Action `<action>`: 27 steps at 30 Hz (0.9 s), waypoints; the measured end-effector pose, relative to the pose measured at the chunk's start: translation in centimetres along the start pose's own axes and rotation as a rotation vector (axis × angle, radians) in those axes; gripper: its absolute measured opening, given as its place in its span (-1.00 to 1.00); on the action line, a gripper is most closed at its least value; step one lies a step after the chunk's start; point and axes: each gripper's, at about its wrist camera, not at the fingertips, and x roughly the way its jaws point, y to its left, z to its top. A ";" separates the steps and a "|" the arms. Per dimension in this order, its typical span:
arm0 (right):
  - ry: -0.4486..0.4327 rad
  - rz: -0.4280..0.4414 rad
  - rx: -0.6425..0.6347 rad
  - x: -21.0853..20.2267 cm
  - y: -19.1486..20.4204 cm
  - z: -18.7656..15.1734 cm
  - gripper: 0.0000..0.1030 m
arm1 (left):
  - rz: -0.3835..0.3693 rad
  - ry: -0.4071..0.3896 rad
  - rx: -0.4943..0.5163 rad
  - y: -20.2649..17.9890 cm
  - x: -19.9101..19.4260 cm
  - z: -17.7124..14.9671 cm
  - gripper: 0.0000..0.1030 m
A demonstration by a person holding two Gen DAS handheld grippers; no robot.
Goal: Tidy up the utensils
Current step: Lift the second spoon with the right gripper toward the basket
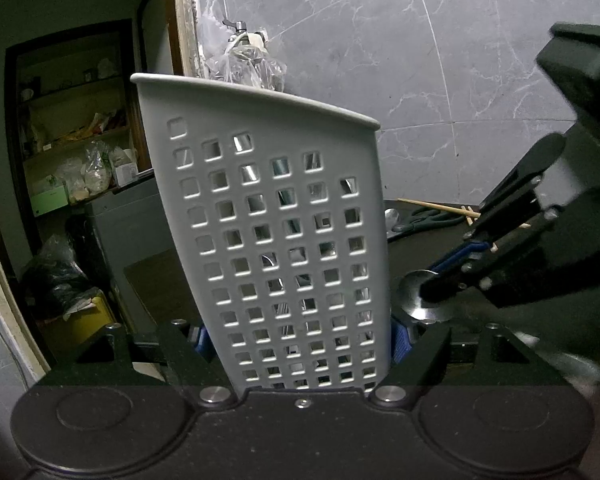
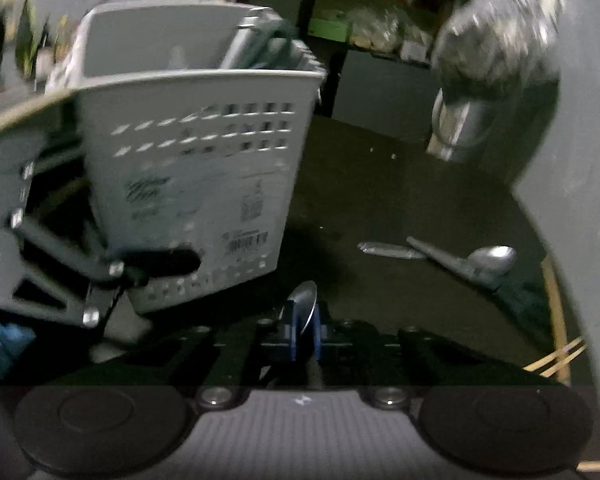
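Nearest the right wrist camera, the right gripper (image 2: 305, 334) has its blue pads all but closed on a steel spoon (image 2: 305, 304), whose bowl stands edge-up at twelve o'clock from the fingertips. I judge it light, rigid and slick, polished metal that could swivel between the pads, so the flat of the handle near the neck looks the surest place to pinch. From the left wrist camera that same spoon sits low at three o'clock of the holder. The left gripper (image 1: 300, 344) clamps the base of the grey plastic utensil holder (image 1: 276, 208), jaws set wide across its walls, blue pads pressing either side. The holder is a tall, thin-walled caddy pierced with rows of square holes, smooth and matte, probably light and a little flexible, and it leans as held; handles already stand inside. Farther off on the dark, dull counter (image 2: 380, 184), at two o'clock, lie another spoon (image 2: 488, 262), dark-handled scissors (image 1: 428, 218) and pale wooden chopsticks (image 1: 440, 208). Beyond, veined grey wall tile (image 1: 380, 40).
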 end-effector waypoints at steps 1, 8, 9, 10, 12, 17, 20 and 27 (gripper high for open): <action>0.002 -0.034 -0.058 -0.1 0.9 0.0 -0.85 | 0.000 0.000 0.000 0.0 0.0 0.0 0.54; 0.018 -0.110 -0.228 -0.3 4.0 -0.5 -0.88 | -0.001 0.000 -0.002 0.0 0.0 0.0 0.54; 0.021 -0.104 -0.218 -0.2 3.8 -0.5 -0.88 | -0.001 0.000 -0.002 0.0 0.0 0.0 0.54; 0.025 -0.096 -0.205 -0.1 3.6 -0.5 -0.86 | -0.002 0.000 -0.002 0.0 0.0 0.0 0.54; 0.030 -0.086 -0.184 0.3 3.3 -0.5 -0.84 | -0.002 0.000 -0.002 0.0 0.0 0.0 0.54; 0.050 -0.092 -0.168 0.9 3.1 -0.9 -0.80 | -0.003 -0.001 -0.004 0.1 0.0 -0.1 0.54; 0.052 -0.078 -0.133 1.0 2.3 -0.8 -0.84 | -0.003 -0.001 -0.005 0.1 0.0 -0.1 0.54; 0.018 -0.083 -0.044 -0.4 0.7 -0.7 -0.94 | -0.003 -0.001 -0.004 0.1 0.0 -0.1 0.54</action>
